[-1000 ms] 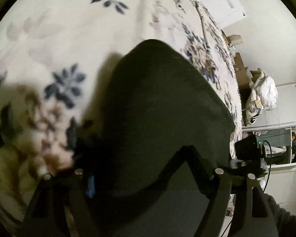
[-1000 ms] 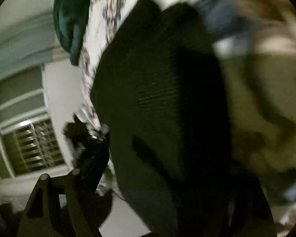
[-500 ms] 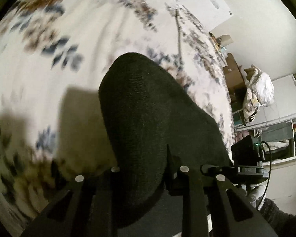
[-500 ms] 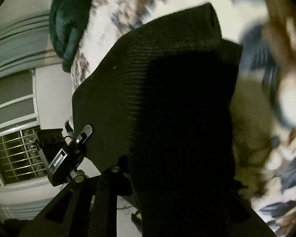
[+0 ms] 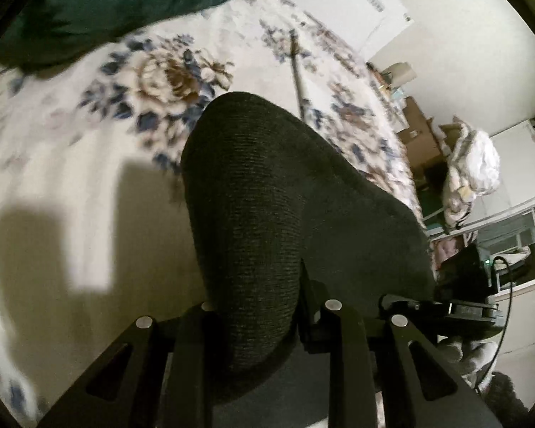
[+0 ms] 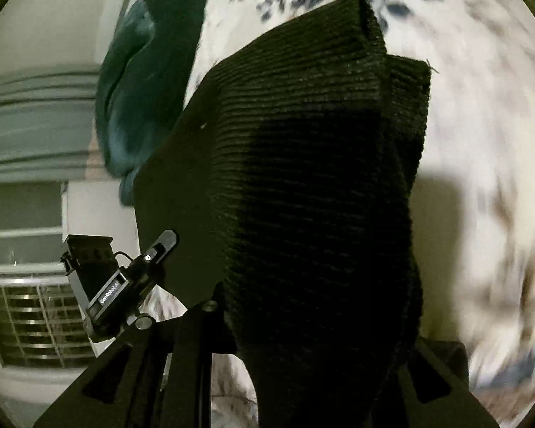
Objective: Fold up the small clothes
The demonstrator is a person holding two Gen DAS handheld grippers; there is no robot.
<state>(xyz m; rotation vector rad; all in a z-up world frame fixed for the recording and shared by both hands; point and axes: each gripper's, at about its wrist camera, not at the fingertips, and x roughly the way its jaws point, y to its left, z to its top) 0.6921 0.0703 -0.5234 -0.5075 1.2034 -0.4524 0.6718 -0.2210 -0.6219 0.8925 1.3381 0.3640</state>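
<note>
A black ribbed knit garment point(image 5: 267, 221) hangs between both grippers above a floral bedspread point(image 5: 71, 164). My left gripper point(image 5: 260, 321) is shut on one edge of it; the cloth bulges up over the fingers. My right gripper point(image 6: 303, 335) is shut on the other edge of the garment point(image 6: 303, 142), which drapes over the fingers and hides the right one. The other gripper shows in each view, at the right of the left wrist view point(image 5: 463, 306) and at the left of the right wrist view point(image 6: 125, 285).
A dark green cushion point(image 5: 107, 3) lies at the head of the bed, also in the right wrist view point(image 6: 149, 82). A thin rod point(image 5: 297, 71) lies on the bedspread. Boxes and a white bundle point(image 5: 470, 164) stand past the bed's right edge. A window point(image 6: 28, 303) is at the left.
Both grippers closed on the garment and lifted it off the bedspread. The cloth now hangs higher, with more of the bed and the green cushion in sight.
</note>
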